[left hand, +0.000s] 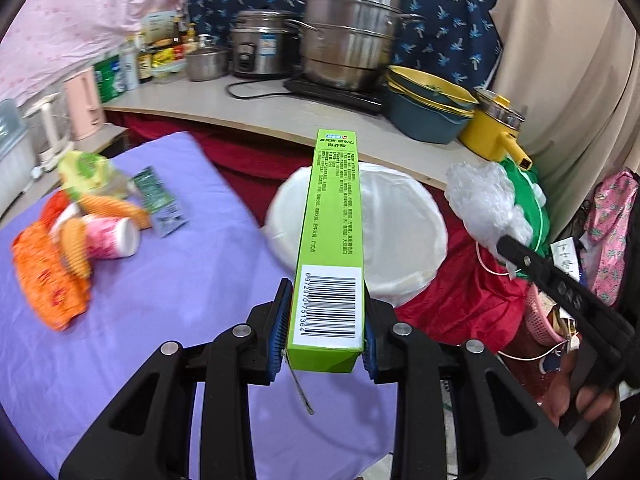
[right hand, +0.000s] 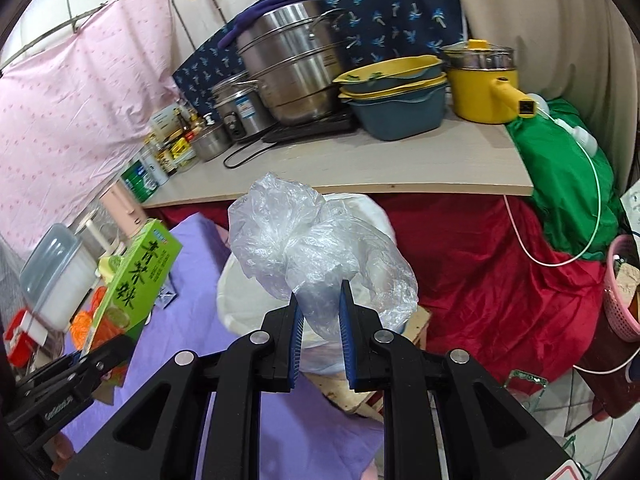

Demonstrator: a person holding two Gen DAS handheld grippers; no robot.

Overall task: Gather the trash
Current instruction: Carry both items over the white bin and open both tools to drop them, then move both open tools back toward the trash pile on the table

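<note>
beyond the purple cloth (left hand: 120, 320), your left gripper (left hand: 326, 320) clamps the green box (left hand: 330, 240), your right gripper (right hand: 320, 338) pinches the plastic bag (right hand: 316, 248); either could miss the white bin (left hand: 400, 240).

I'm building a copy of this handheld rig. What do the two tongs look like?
Both the left tongs and the right tongs are matte black plastic linkages with triangular cut-outs and round silver pivot pins. The fingers carry ribbed blue pads. Pale lettering marks the side of each tool's body.
</note>
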